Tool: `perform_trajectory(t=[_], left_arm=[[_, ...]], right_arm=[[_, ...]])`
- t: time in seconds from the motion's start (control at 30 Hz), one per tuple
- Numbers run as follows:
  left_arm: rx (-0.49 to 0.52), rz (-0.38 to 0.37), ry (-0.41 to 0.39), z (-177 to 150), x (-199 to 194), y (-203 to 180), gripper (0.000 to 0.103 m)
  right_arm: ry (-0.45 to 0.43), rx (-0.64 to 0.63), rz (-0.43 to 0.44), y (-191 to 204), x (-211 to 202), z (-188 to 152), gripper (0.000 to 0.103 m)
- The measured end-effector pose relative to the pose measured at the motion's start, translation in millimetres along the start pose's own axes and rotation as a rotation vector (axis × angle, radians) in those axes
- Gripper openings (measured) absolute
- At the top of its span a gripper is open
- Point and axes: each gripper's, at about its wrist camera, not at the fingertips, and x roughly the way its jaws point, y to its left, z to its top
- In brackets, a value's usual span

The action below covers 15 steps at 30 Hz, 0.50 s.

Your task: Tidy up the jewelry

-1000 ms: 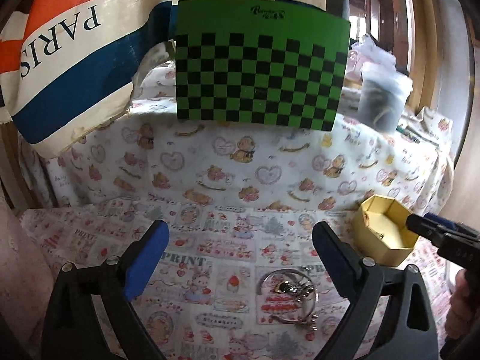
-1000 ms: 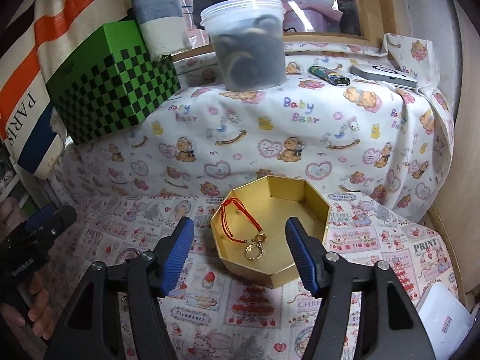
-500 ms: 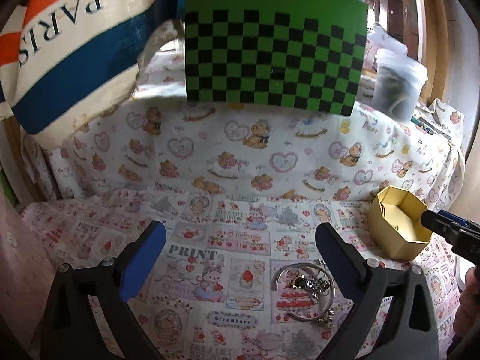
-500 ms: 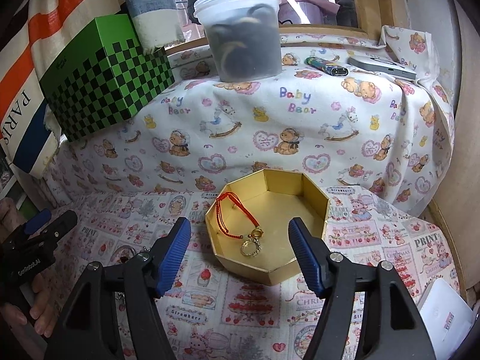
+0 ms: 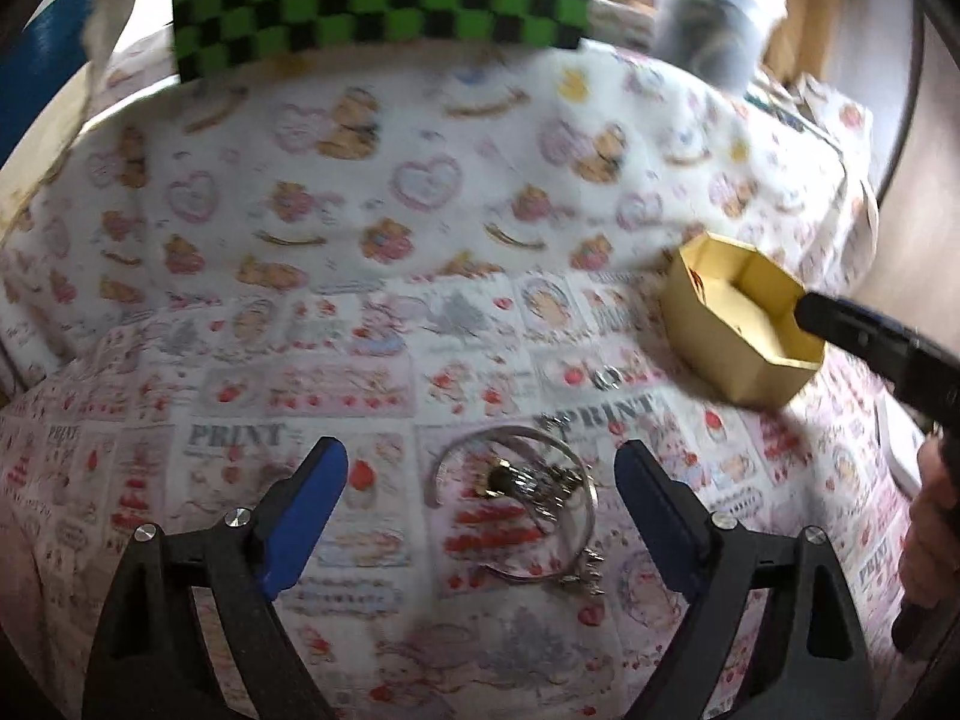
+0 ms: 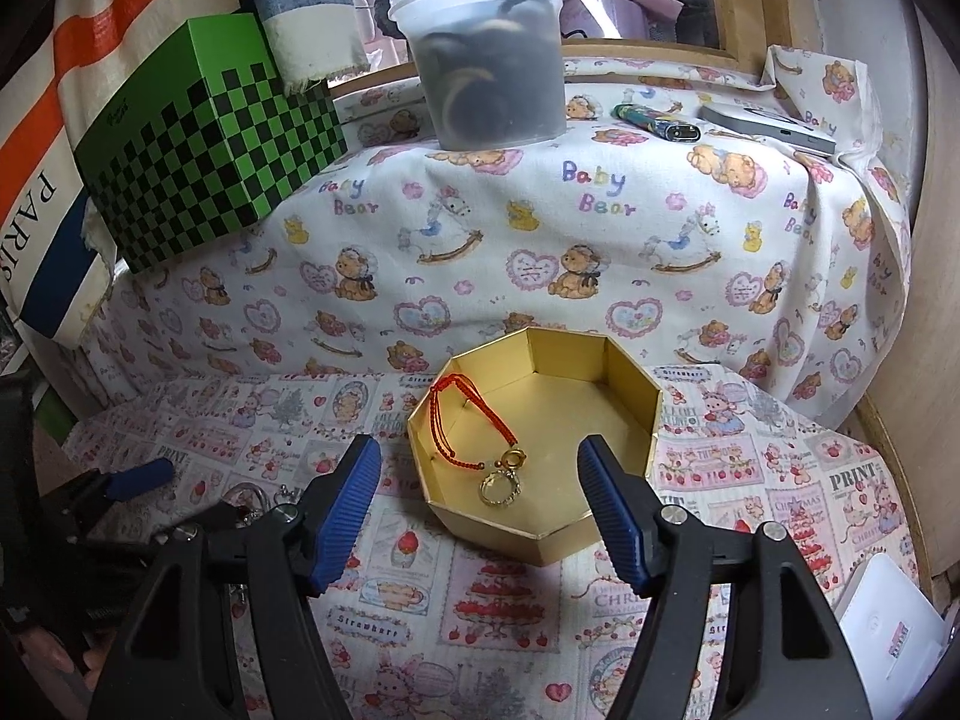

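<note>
Printed cloth (image 6: 540,600) covers the desk and the raised ledge at the far side. On the ledge: green checkered box (image 6: 204,150) far left, clear lidded tub (image 6: 486,60) beside it. Gold octagonal box (image 6: 540,450) sits open on the cloth, right of centre; inside, at its left wall, a red cord bracelet (image 6: 468,426) with a gold ring. Right gripper (image 6: 480,504) hovers near the box, jaws wide, nothing clamped. Left gripper (image 5: 480,498), jaws closing, still apart, straddles a silver bangle with charms (image 5: 522,486) lying on the cloth; no contact visible. Small silver ring (image 5: 607,377) lies between bangle and box.
</note>
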Motion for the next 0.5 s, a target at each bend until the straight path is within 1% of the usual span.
perform_trajectory(t=[0.03,0.07,0.1,0.13,0.17,0.2,0.27,0.33,0.4,0.5], left_arm=[[0.008,0.000,0.004,0,1,-4,0.082],[0.010,-0.002,0.005,-1,2,-5,0.074],[0.008,-0.008,0.004,-1,2,-6,0.064],[0.001,-0.024,0.006,-1,3,-8,0.058],[-0.008,-0.051,0.016,-1,4,-8,0.046],[-0.019,-0.078,0.025,-1,6,-8,0.036],[-0.052,-0.128,0.037,-1,8,-6,0.029],[-0.071,-0.142,0.041,0,9,-4,0.024],[-0.086,-0.155,0.040,1,10,-1,0.013],[-0.110,-0.207,0.050,1,11,1,0.002]], right_arm=[[0.000,-0.004,-0.002,1,0,0,0.070],[0.001,-0.009,-0.003,1,0,-1,0.070],[0.002,-0.014,-0.003,2,0,-1,0.070],[0.002,-0.016,-0.003,3,0,-1,0.070],[0.002,-0.018,-0.001,3,0,-1,0.070],[0.002,-0.019,0.001,4,0,-1,0.070],[0.002,-0.021,0.004,4,-1,-1,0.070],[-0.001,-0.023,0.006,4,-1,0,0.070],[-0.002,-0.023,0.007,5,-2,0,0.070],[-0.002,-0.023,0.005,5,-2,-1,0.070]])
